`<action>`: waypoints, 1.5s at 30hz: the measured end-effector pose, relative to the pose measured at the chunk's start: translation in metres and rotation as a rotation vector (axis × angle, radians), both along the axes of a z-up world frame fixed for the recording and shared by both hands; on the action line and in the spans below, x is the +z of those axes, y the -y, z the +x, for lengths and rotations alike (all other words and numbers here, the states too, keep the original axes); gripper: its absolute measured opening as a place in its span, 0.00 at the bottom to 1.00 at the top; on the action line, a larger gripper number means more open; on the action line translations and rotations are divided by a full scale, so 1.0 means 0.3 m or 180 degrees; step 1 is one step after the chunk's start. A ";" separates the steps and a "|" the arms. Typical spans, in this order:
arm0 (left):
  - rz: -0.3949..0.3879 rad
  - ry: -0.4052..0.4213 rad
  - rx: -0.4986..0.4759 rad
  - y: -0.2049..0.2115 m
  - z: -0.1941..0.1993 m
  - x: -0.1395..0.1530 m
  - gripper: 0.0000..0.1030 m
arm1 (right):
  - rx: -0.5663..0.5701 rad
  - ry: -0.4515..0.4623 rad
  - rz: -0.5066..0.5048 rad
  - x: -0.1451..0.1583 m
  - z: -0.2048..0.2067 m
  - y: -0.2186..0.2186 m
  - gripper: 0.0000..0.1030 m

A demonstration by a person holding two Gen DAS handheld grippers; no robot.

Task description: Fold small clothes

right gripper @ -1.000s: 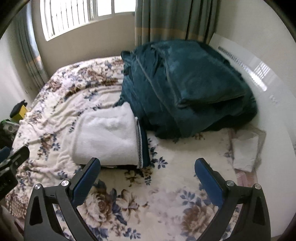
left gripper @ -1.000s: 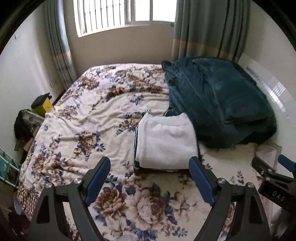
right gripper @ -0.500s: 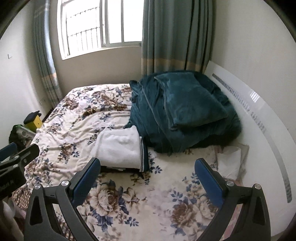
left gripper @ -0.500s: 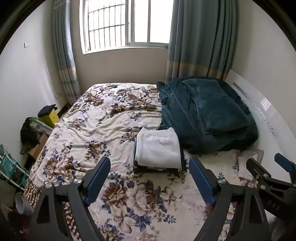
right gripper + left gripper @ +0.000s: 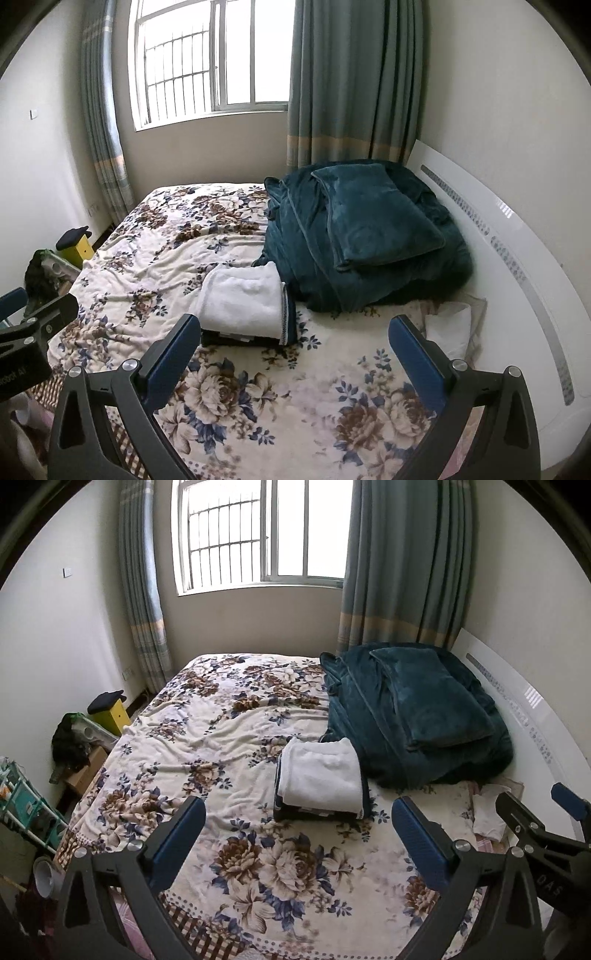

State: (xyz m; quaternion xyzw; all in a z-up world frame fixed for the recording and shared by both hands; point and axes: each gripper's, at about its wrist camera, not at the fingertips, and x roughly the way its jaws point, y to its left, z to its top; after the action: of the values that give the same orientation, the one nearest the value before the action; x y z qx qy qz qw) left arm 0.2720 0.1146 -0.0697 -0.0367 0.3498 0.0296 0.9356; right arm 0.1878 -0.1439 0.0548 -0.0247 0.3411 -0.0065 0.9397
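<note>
A folded white fleecy garment (image 5: 323,773) lies on top of a small stack of folded dark clothes (image 5: 314,814) on the floral bed cover (image 5: 207,746). The stack also shows in the right wrist view (image 5: 243,301). My left gripper (image 5: 297,825) is open and empty, held back above the near end of the bed, well short of the stack. My right gripper (image 5: 293,341) is open and empty too, to the right of the left one. The right gripper shows at the right edge of the left wrist view (image 5: 532,823).
A heap of dark teal blankets (image 5: 410,716) lies right of the stack against the white headboard (image 5: 509,236). White cloths (image 5: 452,326) lie by the headboard. A yellow box (image 5: 110,710), cartons and a rack (image 5: 22,805) stand on the floor at left. A window and curtains are behind.
Both grippers have pulled back and up from the stack, which now looks smaller and farther off. More of the room and window shows. Both stay open.
</note>
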 end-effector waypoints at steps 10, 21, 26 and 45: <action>0.0060 0.0082 0.0059 0.019 -0.038 0.028 1.00 | 0.0034 -0.0004 0.0070 0.009 -0.013 0.016 1.00; 0.0065 0.0089 0.0064 0.026 -0.043 0.034 1.00 | 0.0131 0.0052 0.0095 0.056 0.002 0.012 1.00; 0.0061 0.0093 0.0058 0.033 -0.051 0.041 1.00 | 0.0129 0.0051 0.0094 0.063 0.004 0.013 1.00; 0.0072 0.0094 0.0105 0.029 -0.074 0.055 1.00 | 0.0124 0.0057 0.0104 0.057 -0.003 0.017 1.00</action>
State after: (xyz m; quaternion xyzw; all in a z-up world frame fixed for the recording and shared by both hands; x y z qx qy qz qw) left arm 0.2498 0.1060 -0.0533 -0.0324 0.3349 0.0485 0.9404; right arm 0.1868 -0.1492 0.0718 -0.0159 0.3322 0.0172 0.9429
